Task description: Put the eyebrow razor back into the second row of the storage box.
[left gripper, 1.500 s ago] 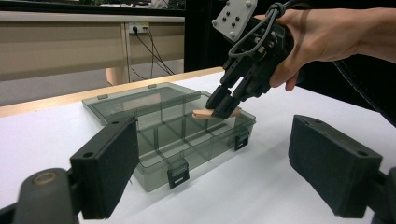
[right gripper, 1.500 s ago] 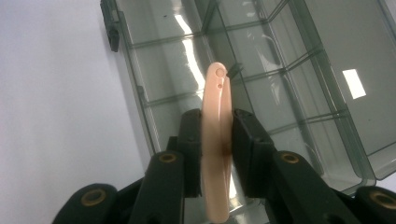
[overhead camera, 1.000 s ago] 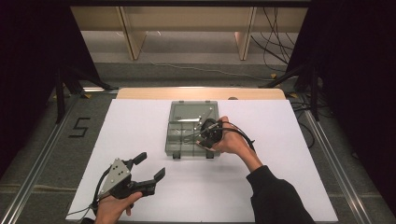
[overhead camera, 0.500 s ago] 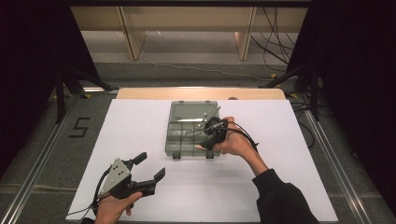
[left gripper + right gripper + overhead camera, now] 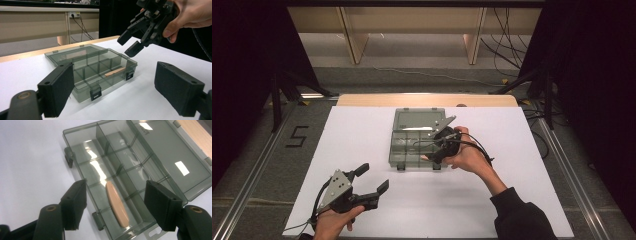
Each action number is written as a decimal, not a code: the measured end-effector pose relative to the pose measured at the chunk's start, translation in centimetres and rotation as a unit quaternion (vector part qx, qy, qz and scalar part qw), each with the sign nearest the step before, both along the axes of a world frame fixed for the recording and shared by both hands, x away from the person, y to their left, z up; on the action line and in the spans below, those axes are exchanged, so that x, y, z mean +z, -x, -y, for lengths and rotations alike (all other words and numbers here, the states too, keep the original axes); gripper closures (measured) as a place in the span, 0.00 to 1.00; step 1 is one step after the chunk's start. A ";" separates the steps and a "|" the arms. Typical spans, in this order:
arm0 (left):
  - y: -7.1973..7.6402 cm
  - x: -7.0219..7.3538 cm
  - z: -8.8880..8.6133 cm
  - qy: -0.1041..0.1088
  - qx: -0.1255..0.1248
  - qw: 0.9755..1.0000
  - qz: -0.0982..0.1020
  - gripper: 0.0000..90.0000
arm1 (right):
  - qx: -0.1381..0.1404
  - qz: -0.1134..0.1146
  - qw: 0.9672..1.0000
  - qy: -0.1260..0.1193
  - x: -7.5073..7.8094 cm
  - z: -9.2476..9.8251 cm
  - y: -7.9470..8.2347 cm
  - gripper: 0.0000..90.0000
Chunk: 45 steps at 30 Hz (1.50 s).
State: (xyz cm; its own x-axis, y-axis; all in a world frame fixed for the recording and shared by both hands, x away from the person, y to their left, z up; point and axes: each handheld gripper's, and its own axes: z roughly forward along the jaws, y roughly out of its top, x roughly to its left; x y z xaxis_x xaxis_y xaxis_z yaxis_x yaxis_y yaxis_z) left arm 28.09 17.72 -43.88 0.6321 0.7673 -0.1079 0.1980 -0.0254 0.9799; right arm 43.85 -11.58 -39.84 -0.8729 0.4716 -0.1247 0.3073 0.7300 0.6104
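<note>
We are holding the right gripper (image 5: pixel 432 150) over the open box (image 5: pixel 412 135) at mid-frame, its jaws just opening with nothing between them, and the stick (image 5: pixel 117 203) is lying in a front compartment. Our left gripper (image 5: pixel 372 180) is hovering spread and empty at lower left. White table (image 5: pixel 522 150) is sitting against a dark room with cables (image 5: pixel 507 45) at upper right.
</note>
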 end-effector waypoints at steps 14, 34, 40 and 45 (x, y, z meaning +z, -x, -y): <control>0.0 0.0 0.0 0.000 0.001 1.000 0.000 0.18 | -0.012 0.025 0.998 -0.062 0.9 2.2 1.8 0.36; 0.0 0.0 0.0 0.000 0.001 1.000 0.000 0.18 | -0.032 0.034 0.988 -0.146 1.2 4.8 4.6 0.29; 0.0 0.0 0.0 0.000 0.000 1.000 0.000 0.18 | -0.037 0.037 0.985 -0.165 1.2 5.5 5.1 0.28; 0.0 0.0 0.0 -0.001 0.000 1.000 0.000 0.18 | -0.039 0.037 0.984 -0.172 1.0 5.9 5.4 0.27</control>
